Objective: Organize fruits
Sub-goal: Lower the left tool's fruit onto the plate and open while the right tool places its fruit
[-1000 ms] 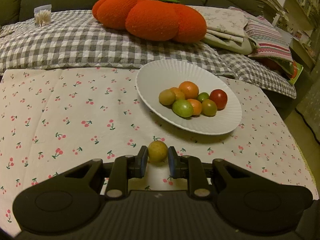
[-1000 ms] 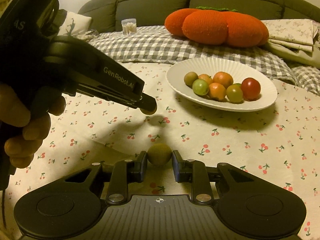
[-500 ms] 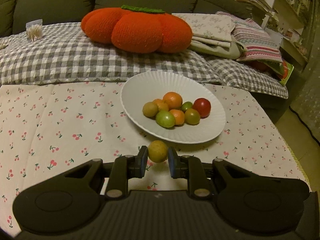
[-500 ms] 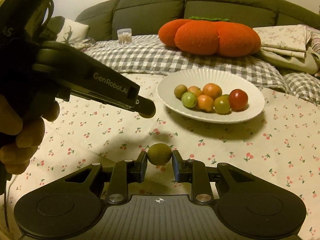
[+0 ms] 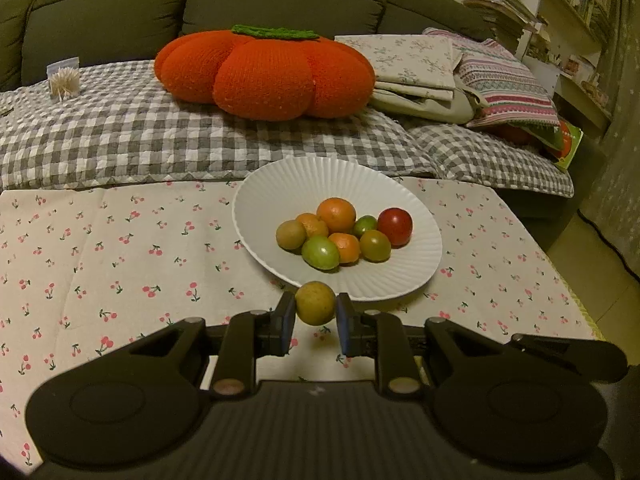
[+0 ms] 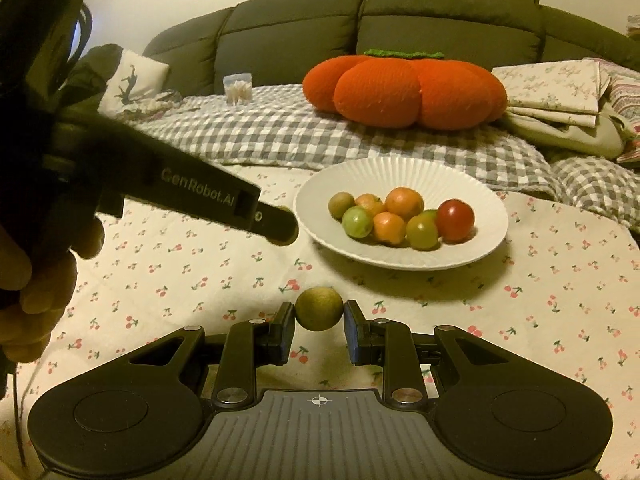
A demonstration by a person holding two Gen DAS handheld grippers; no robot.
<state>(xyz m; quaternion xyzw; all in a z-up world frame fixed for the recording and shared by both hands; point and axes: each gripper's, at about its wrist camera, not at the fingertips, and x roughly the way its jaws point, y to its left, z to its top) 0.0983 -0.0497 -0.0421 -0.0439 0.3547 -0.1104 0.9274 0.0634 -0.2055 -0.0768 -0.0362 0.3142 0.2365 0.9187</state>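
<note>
The left gripper (image 5: 316,316) is clenched on a small yellow-brown fruit (image 5: 315,303), and the right gripper (image 6: 319,322) grasps an olive-green fruit (image 6: 319,308) in the same way; both fruits sit between the pads, above the cherry-print tablecloth (image 5: 120,264). The white ribbed plate (image 5: 276,184) stands near the far edge of the table, toward its right side, and seven fruits lie in a cluster in its middle. In the left wrist view the yellow-brown fruit hangs just at the near rim of the plate. The right gripper's fruit is more apart from the plate, over the near part of the cloth.

I judge the step is to carry both fruits into the plate. To do it well, each gripper should pass over the rim, come low over a bare part beside the cluster, and only then release, because round fruit rolls easily. It seems better to go one after the other, so the grippers do not meet.
</note>
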